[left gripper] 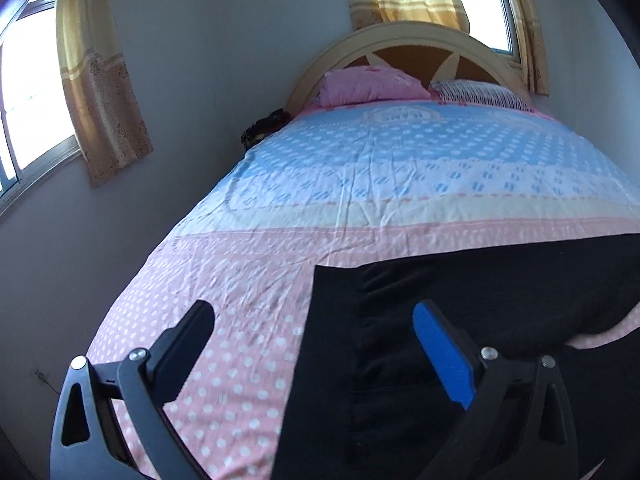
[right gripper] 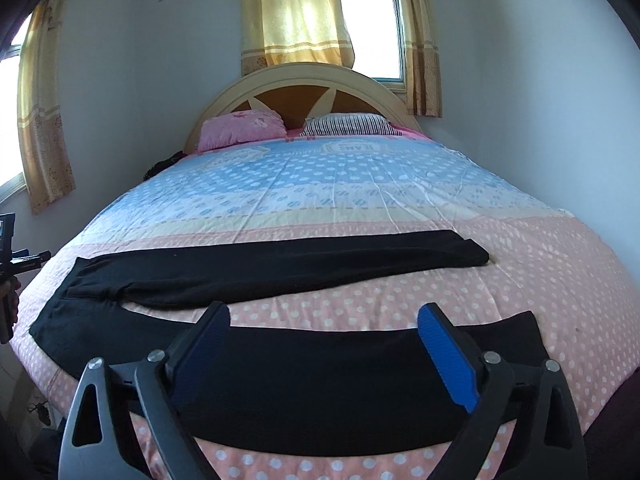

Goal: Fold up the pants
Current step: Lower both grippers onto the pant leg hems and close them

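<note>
Right wrist view shows a pair of black pants (right gripper: 280,264) spread flat on the bed (right gripper: 560,264), across the pink dotted part of the sheet near the foot edge. The waist lies toward the left edge of the bed and the two legs run toward the right edge. One leg lies farther from the foot edge and ends near the middle of the bed; the other leg lies closer to the foot edge and passes under the right tongs (right gripper: 324,348). These tongs stand wide open above this nearer leg, one blue pad on each side, and no cloth is pinched between them. At the far left border of this view a hand (right gripper: 10,292) holds the handle of the other tool beside the left edge of the bed.

Left wrist view shows the left tongs (left gripper: 316,344) also wide open, with nothing gripped. They hang over the waist end of the pants (left gripper: 480,300): the blue pad is above the black cloth and the other finger is above the bare pink sheet, so the straight waist border lies between them.

At the head of the bed a pink pillow (right gripper: 240,128) and a striped pillow (right gripper: 348,125) lean near the rounded headboard (right gripper: 304,80). Yellow curtains (right gripper: 296,12) hang at the window behind.
</note>
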`<state>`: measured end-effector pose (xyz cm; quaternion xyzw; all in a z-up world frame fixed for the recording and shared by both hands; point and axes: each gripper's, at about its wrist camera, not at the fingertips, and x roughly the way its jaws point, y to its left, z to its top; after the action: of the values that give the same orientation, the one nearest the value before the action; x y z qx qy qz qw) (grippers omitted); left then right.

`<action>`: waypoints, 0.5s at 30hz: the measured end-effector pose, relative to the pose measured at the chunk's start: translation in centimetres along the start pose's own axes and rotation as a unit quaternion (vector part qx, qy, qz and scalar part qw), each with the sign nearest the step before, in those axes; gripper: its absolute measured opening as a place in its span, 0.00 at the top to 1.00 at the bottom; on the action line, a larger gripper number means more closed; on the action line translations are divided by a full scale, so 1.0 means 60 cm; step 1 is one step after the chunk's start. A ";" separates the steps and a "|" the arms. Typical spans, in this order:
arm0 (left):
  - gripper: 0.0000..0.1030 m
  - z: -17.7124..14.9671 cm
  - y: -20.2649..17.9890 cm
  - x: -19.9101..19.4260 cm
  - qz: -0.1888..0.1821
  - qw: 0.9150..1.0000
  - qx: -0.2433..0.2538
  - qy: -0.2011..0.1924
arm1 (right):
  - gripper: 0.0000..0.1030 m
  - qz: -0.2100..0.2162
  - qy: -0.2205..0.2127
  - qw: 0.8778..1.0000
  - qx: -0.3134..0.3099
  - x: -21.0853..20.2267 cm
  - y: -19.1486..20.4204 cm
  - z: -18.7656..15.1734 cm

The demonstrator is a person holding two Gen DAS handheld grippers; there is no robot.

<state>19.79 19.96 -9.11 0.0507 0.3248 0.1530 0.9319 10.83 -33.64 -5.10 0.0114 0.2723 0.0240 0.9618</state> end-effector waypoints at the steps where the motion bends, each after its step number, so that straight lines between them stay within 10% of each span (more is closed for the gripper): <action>1: 0.08 0.003 0.006 0.018 -0.001 1.000 0.005 0.005 | 0.16 0.000 0.010 1.000 0.002 0.013 -0.012 0.004; 15: 0.39 0.029 0.008 0.213 -0.102 0.988 -0.007 0.118 | 0.18 -0.043 0.049 0.997 0.046 0.132 -0.154 0.095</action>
<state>30.23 24.50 -15.18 -0.0073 0.4351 0.0645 0.8980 20.91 -42.53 -4.75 0.0431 0.3206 -0.0295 0.9458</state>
